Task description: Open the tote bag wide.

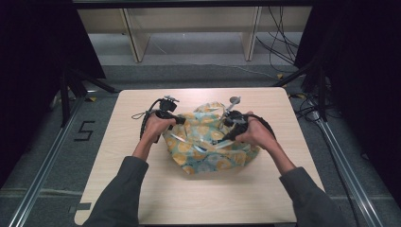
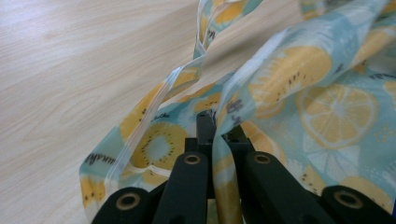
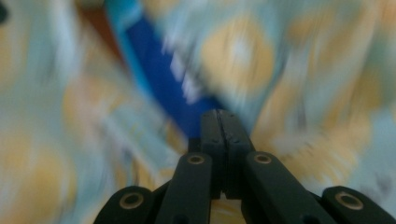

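High view: the fruit-print bag lies crumpled at the middle of the desk, its mouth turned toward twelve o'clock and its body bunched toward six. It is a soft plastic bag printed with lemon and kiwi slices, with a clear zip strip along the open edge.

My left gripper comes in at the bag's nine o'clock side. In the left gripper view its jaws are clenched on a fold of the film right at the zip strip, and the sheet rises from the pinch toward one o'clock. I judge that I hold this edge so the mouth stays lifted and taut while the other hand works.

My right gripper sits at the bag's two o'clock side, pointing inward toward the left one. In the right gripper view the jaws are pressed together tip to tip, with nothing visibly between them. That picture is blurred, with the print behind the tips and something dark blue at eleven o'clock, which I cannot identify. I judge the right hand is seeking the opposite lip of the mouth.

Beyond the desk, at twelve o'clock, stand pale wooden shelf legs, with cables on the floor at one o'clock.
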Tool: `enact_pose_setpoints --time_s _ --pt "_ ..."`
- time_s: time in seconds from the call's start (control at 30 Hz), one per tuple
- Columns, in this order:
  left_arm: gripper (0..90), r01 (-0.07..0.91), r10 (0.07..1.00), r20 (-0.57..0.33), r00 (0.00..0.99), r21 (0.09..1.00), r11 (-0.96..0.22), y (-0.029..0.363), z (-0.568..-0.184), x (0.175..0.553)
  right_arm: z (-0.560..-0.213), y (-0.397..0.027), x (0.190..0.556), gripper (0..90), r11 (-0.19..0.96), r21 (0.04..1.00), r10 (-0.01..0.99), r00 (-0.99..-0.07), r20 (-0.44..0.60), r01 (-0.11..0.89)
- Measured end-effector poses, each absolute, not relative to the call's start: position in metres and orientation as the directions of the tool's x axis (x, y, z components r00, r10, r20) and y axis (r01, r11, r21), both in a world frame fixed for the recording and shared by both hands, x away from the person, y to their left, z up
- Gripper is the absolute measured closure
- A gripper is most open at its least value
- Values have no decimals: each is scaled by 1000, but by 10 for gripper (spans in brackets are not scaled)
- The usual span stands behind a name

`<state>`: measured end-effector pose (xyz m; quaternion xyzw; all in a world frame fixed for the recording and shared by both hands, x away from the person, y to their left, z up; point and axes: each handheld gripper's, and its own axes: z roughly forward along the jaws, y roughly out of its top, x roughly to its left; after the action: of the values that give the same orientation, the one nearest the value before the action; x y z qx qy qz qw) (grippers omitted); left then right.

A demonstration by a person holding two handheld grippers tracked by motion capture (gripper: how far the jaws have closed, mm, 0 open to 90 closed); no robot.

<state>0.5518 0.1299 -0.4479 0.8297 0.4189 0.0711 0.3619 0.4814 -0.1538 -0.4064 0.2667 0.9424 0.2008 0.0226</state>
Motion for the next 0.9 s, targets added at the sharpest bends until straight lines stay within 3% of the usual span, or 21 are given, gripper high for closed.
enact_pose_setpoints --time_s 0.27,0.4,0.43,0.47,0.5,0.6,0.73,0.9 --pt "887 648 764 -162 624 654 -391 131 -449 554 -430 -204 414 900 773 414 487 -868 98 480" --pt "872 657 772 -171 612 652 -378 124 -454 555 -441 -207 394 900 767 420 479 -868 130 486" --pt "830 650 776 -147 614 652 -391 121 -450 552 -438 -207 393 900 766 432 475 -872 118 476" --pt "732 644 776 -134 617 652 -399 120 -446 549 -431 -207 397 900 765 488 438 -895 85 421" --pt "656 633 775 -118 621 659 -407 119 -441 546 -420 -206 393 900 729 503 488 -867 94 465" --pt "514 590 773 -79 629 696 -409 117 -419 529 -397 -198 402 900 688 578 516 -856 37 439" --pt "419 523 764 -29 644 746 -413 121 -390 502 -393 -176 418 900 710 591 481 -877 -9 383" --pt "450 408 691 5 723 804 -432 108 -368 463 -409 -143 430 900 778 506 427 -904 12 374"
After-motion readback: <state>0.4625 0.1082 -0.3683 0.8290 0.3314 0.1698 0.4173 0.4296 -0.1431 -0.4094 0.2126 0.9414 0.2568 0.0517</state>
